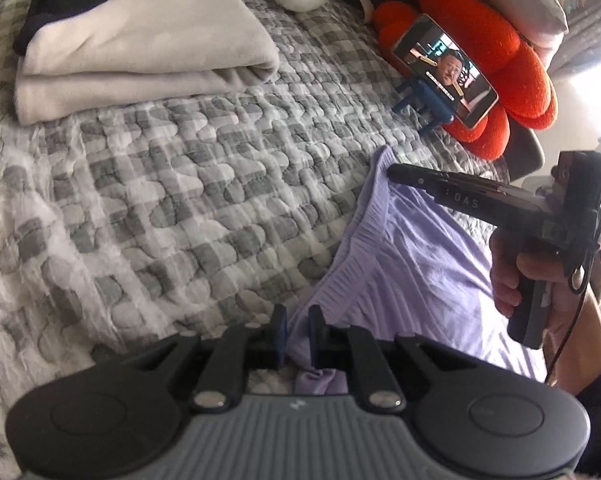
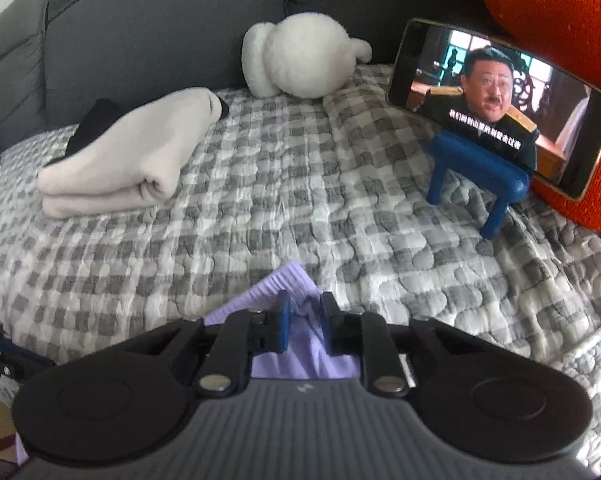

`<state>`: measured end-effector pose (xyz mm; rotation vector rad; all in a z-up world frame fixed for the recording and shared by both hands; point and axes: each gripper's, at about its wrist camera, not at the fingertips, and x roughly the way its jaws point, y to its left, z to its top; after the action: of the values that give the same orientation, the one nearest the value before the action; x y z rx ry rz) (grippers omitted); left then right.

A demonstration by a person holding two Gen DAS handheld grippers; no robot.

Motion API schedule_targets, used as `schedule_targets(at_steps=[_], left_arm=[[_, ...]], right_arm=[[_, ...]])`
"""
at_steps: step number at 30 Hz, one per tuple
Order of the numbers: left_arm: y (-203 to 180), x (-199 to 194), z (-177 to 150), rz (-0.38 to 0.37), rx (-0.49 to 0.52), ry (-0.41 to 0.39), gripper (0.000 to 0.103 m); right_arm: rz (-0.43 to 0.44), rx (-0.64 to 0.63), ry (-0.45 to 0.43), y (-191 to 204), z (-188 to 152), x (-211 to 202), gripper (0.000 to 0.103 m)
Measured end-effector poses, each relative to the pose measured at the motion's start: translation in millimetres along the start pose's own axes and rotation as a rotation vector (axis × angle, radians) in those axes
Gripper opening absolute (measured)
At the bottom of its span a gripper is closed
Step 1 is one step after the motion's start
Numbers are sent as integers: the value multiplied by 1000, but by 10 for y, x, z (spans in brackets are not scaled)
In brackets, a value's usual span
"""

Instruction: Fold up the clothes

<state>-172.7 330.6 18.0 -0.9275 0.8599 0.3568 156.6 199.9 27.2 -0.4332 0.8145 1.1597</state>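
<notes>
A lavender garment (image 1: 412, 264) with a ribbed waistband lies on the grey checked quilt (image 1: 180, 184). My left gripper (image 1: 297, 324) is shut on the near end of its waistband. My right gripper (image 2: 304, 312) is shut on the garment (image 2: 284, 280) at the far waistband corner; it also shows in the left wrist view (image 1: 396, 174), held by a hand at the right. A folded beige cloth (image 1: 140, 48) rests on a dark garment at the back left, and also shows in the right wrist view (image 2: 132, 156).
A phone (image 2: 496, 108) playing a video leans on a small blue stand (image 2: 480, 172) against an orange cushion (image 2: 560, 12). A white plush toy (image 2: 300, 60) sits by the grey sofa back (image 2: 140, 20). The quilt (image 2: 260, 208) covers the seat.
</notes>
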Motion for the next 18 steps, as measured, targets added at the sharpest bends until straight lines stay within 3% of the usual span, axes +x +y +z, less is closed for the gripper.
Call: schedule_targets(at_steps=[1, 4, 10, 12, 13, 18], left_arm=[[6, -16, -1, -8, -10, -6, 13], [32, -68, -3, -31, -36, -30, 15], [19, 32, -39, -66, -65, -15, 29], [-27, 77, -54, -54, -29, -28, 25], [-55, 100, -56, -38, -4, -25, 4], [-123, 78, -66, -2, 70, -40, 2]], right_arm=[[0, -5, -5, 16, 8, 6, 37], [-12, -30, 2, 79, -1, 73, 37], [-50, -71, -17, 179, -42, 98, 18], [-62, -80, -23, 193, -50, 75, 11], [-69, -85, -26, 203, -54, 65, 10], [-114, -121, -63, 291, -85, 25, 9]])
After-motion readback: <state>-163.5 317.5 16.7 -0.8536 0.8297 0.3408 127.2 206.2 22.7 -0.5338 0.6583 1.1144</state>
